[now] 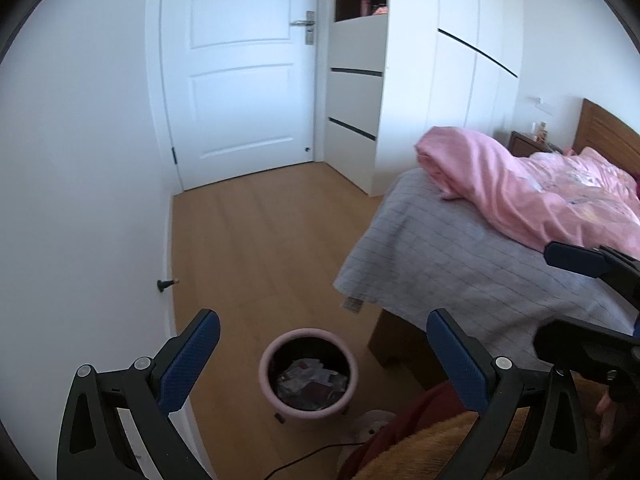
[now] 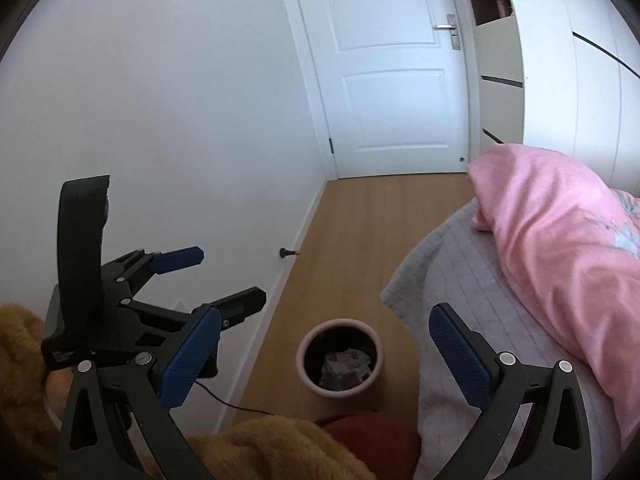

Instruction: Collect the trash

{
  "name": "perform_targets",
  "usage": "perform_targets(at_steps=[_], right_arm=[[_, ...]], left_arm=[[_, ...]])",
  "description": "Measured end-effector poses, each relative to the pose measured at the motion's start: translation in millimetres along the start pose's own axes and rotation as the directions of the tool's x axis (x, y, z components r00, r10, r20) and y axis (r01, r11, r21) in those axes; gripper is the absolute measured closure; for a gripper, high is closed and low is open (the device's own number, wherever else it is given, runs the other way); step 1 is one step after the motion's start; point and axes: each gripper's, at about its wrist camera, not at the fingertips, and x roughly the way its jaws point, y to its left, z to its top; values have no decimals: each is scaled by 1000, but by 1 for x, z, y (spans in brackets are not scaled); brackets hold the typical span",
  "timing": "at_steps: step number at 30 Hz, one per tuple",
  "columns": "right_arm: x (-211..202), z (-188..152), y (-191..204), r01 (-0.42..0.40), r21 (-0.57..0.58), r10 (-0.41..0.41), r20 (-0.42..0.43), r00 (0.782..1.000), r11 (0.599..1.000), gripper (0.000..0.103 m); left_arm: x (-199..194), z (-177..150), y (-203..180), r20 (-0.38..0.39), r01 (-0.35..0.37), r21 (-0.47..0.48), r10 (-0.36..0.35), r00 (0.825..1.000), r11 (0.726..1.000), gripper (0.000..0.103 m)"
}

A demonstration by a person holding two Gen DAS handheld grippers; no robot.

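Note:
A pink round trash bin (image 1: 308,374) stands on the wooden floor beside the bed, with crumpled paper and wrappers (image 1: 310,384) inside. It also shows in the right wrist view (image 2: 340,358). My left gripper (image 1: 322,354) is open and empty, held high above the bin. My right gripper (image 2: 326,354) is open and empty, also above the bin. The left gripper shows at the left of the right wrist view (image 2: 208,276), open. One blue finger of the right gripper (image 1: 576,258) shows at the right edge of the left wrist view.
A bed (image 1: 460,256) with a grey checked sheet and pink duvet (image 1: 532,192) is at right. A white wall (image 1: 80,200) with a door stop (image 1: 166,283) is at left. A closed white door (image 1: 240,72) and wardrobe (image 1: 440,80) stand beyond. A black cable (image 2: 232,402) runs along the floor.

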Motion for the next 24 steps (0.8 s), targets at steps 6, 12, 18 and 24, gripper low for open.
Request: perform_targets(at_steps=[6,12,18,24], right_arm=[[-6,-2,-2,13,1,-13,1,1000,1000,0],[-17,-6,-6,32,18,-33,3,999,999,0],[-33,-9,-12,82,31,-82,12,997,996,0],[-50,-16,-23,129,70,-130,17,991,989,0]], left_arm=[[-4,-2,-7,4,15,16,-15,1000,1000,0],[-5,-3,-14,5,28,28,-28,1000,999,0],[-5,0,-30,-1,77,52,-77,997,996,0],[-8,6,-47,8,109,88,-110,994,990,0]])
